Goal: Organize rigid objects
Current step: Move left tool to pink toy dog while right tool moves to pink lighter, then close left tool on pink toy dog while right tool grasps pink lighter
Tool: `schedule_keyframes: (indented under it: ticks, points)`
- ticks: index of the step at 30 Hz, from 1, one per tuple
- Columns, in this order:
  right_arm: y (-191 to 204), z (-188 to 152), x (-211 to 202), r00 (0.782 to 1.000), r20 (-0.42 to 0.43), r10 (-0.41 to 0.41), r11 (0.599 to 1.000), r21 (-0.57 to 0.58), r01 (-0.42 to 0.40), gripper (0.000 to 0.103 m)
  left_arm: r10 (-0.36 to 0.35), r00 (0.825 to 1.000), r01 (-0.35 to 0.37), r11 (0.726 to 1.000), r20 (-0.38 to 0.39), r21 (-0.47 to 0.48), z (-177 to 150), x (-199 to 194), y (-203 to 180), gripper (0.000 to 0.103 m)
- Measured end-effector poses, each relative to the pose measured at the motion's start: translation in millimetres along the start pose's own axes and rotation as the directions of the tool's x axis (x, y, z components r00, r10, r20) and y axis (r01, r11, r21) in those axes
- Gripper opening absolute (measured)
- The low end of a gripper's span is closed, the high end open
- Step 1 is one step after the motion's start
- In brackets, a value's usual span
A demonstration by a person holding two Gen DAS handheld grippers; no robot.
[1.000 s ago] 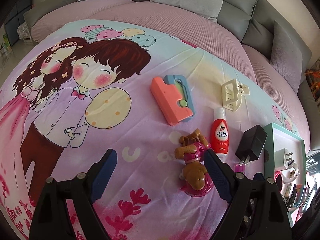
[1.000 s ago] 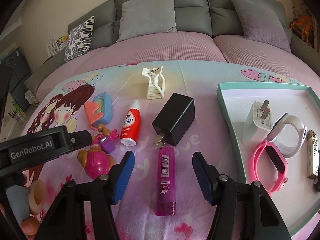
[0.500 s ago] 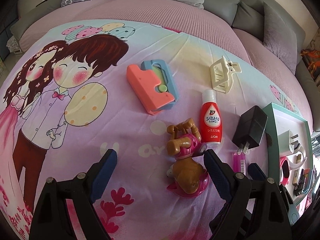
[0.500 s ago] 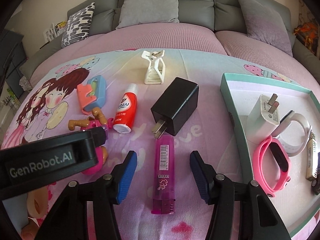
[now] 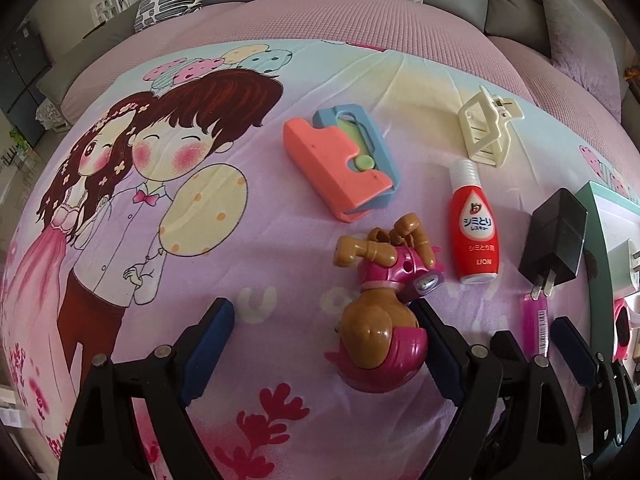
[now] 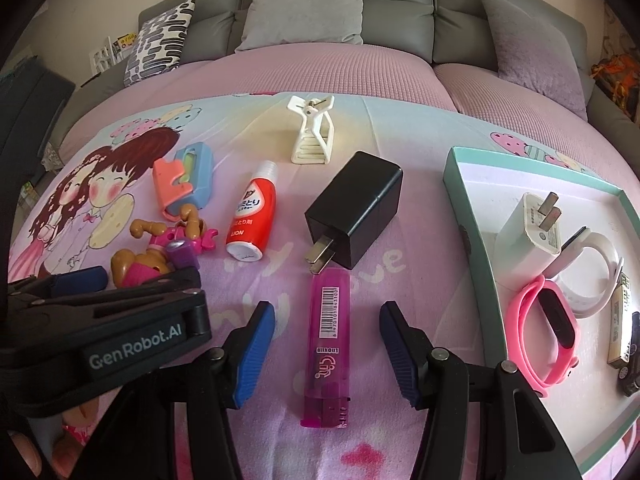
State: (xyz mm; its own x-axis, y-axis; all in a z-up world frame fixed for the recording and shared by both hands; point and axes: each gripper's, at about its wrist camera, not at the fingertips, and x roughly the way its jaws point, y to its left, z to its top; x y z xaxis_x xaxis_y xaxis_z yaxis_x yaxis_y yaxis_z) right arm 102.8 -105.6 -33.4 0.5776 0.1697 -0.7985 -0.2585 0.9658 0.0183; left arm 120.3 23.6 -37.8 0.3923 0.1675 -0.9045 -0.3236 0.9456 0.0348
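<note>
Purple "looxin" lighter (image 6: pixel 327 344) lies untouched between our closing right gripper (image 6: pixel 327 354) by the tray's (image 6: pixel 472 232) edge; our left gripper (image 5: pixel 322 356) gapes.

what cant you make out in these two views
- Tray contents, left wrist view: cut off by the right edge.
- Dark item at the tray's far end, right wrist view: cut off by the edge, too small.
- Toy dog, right wrist view: partly hidden by the left gripper.
</note>
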Motion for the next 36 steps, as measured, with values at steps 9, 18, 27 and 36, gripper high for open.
schedule_keyframes:
  ticks: [9,18,27,36]
  points:
    - [-5.9,0.8,-2.2,0.999,-0.013,-0.035,0.999,-0.003,0.035,0.035,0.027,1.0,-0.027,1.0,0.016,-0.002,-1.2,-7.8,13.8,0.085]
    - [-16.3,1.0,-4.7,0.999,-0.034,-0.032,0.999,0.039,0.033,0.021,0.0,0.999,-0.004,0.997,0.046,0.083,-5.9,-20.9,-4.7,0.045]
    - [-22.0,4.7,-16.9,0.999,-0.003,0.05,0.994,0.097,-0.05,0.021,0.026,0.996,-0.032,0.997,0.087,0.076,-4.4,-31.7,-1.4,0.045]
    - [-29.9,10.4,-41.2,0.995,0.071,0.071,0.989,0.122,-0.079,0.021,-0.006,0.984,-0.006,0.998,0.177,0.065,1.2,-65.9,-1.9,0.044]
